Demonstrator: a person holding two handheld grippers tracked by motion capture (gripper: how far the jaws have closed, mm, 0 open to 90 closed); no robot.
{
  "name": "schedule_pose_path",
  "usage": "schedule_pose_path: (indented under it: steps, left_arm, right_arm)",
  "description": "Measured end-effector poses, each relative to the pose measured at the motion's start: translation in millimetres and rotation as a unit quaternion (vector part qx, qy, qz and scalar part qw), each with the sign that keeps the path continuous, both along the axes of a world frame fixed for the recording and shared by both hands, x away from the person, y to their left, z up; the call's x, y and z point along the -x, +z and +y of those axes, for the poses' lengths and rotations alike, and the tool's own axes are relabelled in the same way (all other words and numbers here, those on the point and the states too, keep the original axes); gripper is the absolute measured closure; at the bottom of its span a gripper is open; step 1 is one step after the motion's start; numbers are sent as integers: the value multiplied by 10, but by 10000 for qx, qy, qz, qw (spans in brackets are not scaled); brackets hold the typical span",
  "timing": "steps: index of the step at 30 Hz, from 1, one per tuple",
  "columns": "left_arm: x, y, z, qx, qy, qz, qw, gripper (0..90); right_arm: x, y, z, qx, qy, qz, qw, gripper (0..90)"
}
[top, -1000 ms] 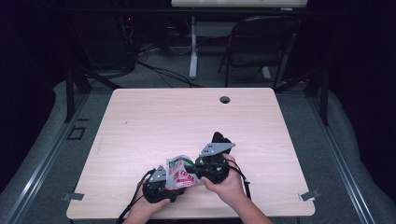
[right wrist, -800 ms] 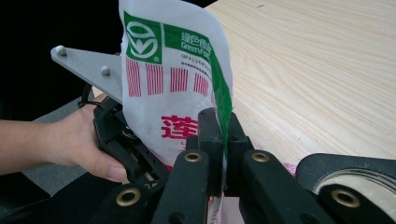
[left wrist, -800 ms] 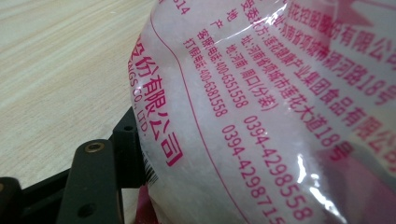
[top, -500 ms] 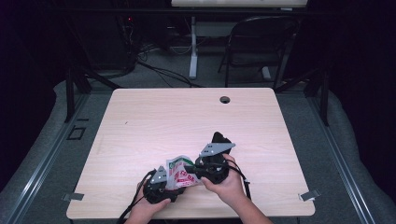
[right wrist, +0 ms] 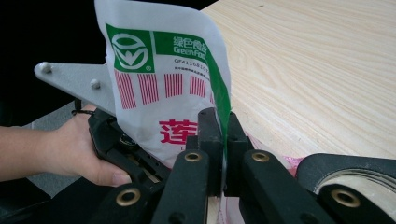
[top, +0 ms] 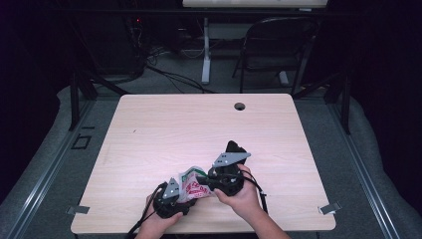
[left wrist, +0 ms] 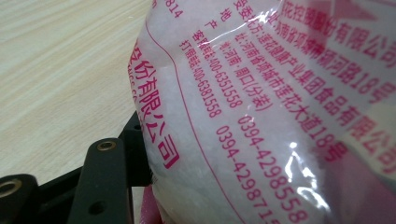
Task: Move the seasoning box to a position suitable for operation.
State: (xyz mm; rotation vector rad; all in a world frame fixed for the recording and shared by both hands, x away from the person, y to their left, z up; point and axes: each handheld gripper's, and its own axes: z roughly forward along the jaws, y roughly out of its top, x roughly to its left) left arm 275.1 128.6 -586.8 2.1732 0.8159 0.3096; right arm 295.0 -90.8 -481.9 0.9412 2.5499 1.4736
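You hold bag (top: 191, 185) up off table (top: 164, 129), near front edge, between 2 grippers. Right gripper (right wrist: 223, 140) pinched tight on bag's edge. Left gripper (top: 169, 199) pressed against bag; grip hard to tell. Bag looks sealed, nothing poured. Roll of tape (right wrist: 355, 179) waits nearby.

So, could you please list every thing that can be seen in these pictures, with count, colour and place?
Packet: one, white plastic with red and green print, held between both grippers near the table's front edge.
Tape roll: one, black, on the table beside the right gripper.
Table: one, light wood, centre.
Chair: one, dark, behind the table.
Left gripper: one, black, against the packet.
Right gripper: one, black, jaws shut on the packet's edge.
Hands: two, holding the grippers.
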Motion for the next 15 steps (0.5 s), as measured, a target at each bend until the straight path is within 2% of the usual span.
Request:
schedule_pose_path:
  steps: [9, 15]
  left_arm:
    - [-9, -2, 16, 99, -87, 69, 9999, 466]
    - [-1, -2, 13, 84, -52, -22, 9999, 483]
  right_arm:
    - [0, -1, -2, -48, 0, 17, 10000, 900]
    - [0, 3, -3, -57, 12, 22, 10000, 900]
